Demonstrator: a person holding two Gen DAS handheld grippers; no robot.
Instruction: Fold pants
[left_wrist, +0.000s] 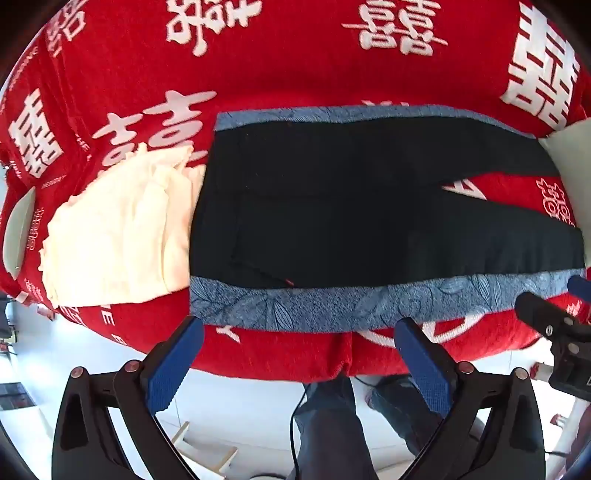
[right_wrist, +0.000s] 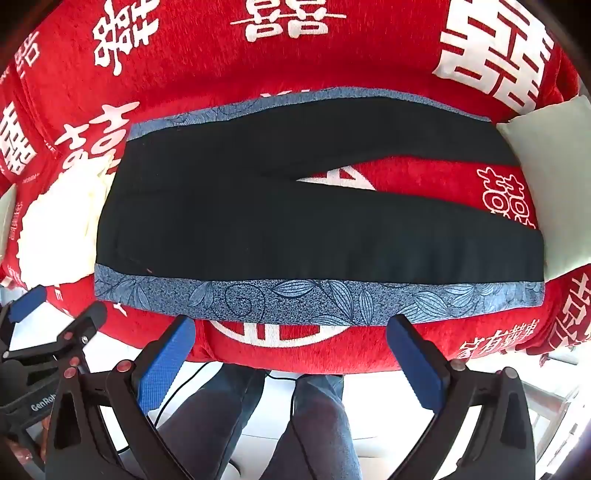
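Here, both claws (left_wrist: 295, 339) (right_wrist: 291, 336) wide apart above pants (right_wrist: 295, 221), cream cloth (left_wrist: 118, 229) beside.

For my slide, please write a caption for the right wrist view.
Open right hand-held gripper above dark pants with blue patterned side stripes, spread flat on a red blanket.

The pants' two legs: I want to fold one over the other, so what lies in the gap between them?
Only bare red blanket with white characters shows between the legs of the black pants; nothing rests there. Clearest in the right wrist view.
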